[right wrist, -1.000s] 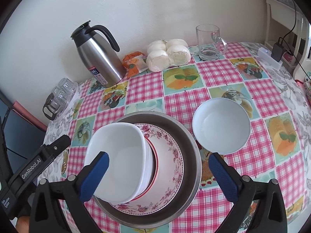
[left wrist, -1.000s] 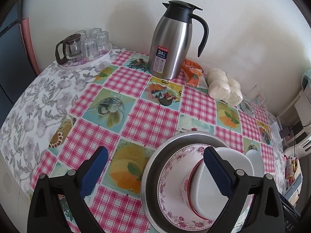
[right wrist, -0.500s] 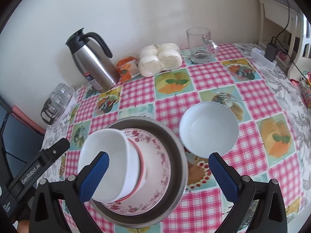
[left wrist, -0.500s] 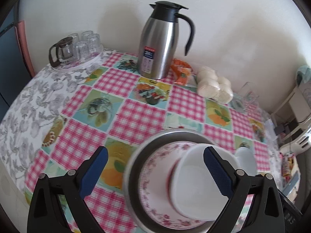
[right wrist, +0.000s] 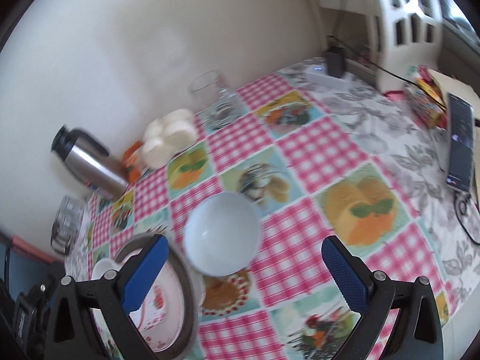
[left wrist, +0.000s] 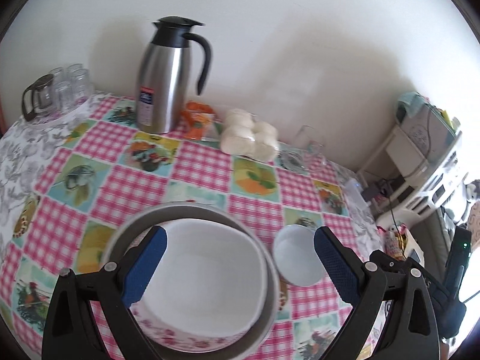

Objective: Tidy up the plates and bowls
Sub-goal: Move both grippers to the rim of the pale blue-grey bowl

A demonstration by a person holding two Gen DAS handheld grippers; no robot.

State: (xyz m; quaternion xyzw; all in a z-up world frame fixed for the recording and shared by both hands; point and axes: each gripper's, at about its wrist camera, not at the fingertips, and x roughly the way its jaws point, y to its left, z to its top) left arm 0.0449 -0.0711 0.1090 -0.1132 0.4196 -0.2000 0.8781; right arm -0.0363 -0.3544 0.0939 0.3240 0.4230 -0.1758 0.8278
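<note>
Bowls are half sorted: the large white bowl (left wrist: 204, 273) sits nested on the floral plate (left wrist: 186, 337) inside the metal basin (left wrist: 270, 282), the small white bowl (right wrist: 221, 234) waits alone at its 3 o'clock, and both the left gripper (left wrist: 237, 267) and right gripper (right wrist: 243, 273) gape wide, empty.

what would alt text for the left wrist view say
Open left gripper above a white square bowl stacked on a floral plate in a metal pan. A small white bowl sits beside it on a checked tablecloth.
</note>
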